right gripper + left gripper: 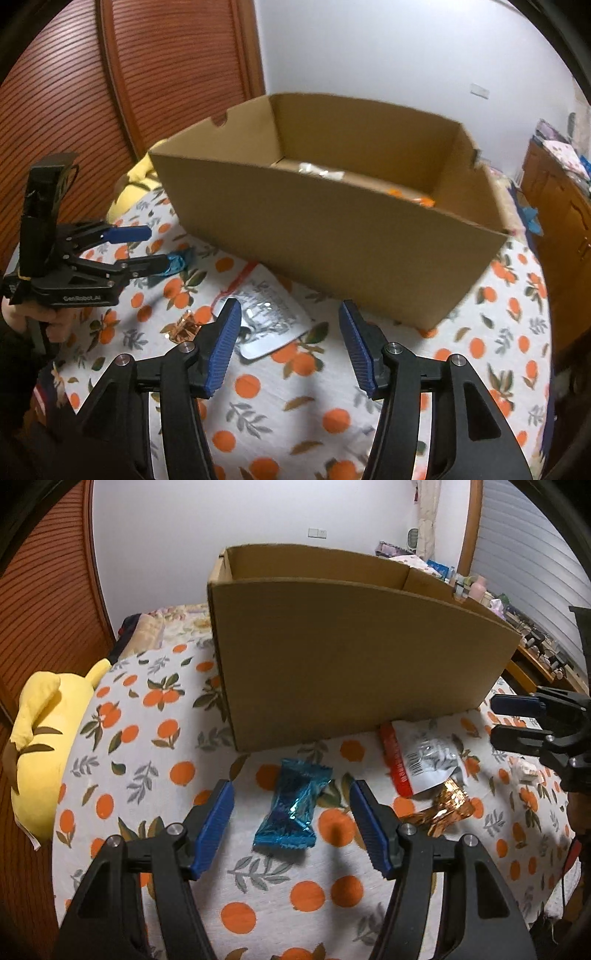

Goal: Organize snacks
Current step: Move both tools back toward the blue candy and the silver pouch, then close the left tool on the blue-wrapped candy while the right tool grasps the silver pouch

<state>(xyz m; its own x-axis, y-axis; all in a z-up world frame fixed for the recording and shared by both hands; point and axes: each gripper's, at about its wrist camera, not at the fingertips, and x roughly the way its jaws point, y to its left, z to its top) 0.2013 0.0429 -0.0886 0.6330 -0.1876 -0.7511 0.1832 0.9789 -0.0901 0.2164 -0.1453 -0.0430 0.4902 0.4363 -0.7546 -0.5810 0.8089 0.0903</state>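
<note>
Left claw (291,823): jaws apart and empty, hanging over the blue foil snack packet (290,810), which shows between the two blue ribbed pads without touching either.
Right claw (290,345): jaws apart, nothing pressed between the pads; the lower edge of the white and red snack pouch (267,317) shows past its left finger.
Blue foil snack packet: lies flat on the orange-print cloth (155,746), just in front of the cardboard box (351,657).
White and red snack pouch: lies on the cloth close to the box's near wall, to the right of the blue packet in the left wrist view, barcode side up.
Copper foil wrapper (447,806): crumpled, touching the lower end of the white and red pouch.
Cardboard box: open at the top, standing on the cloth; inside, a white wrapper (319,170) and something orange (413,195) lie on the bottom, too blurred to name.
Surface: whether the cloth covers a table or a bed cannot be told.
Yellow plush toy (48,746): at the left edge of the cloth, well apart from the snacks.
Person's hand (44,321): grips the handle of the left claw in the right wrist view.
</note>
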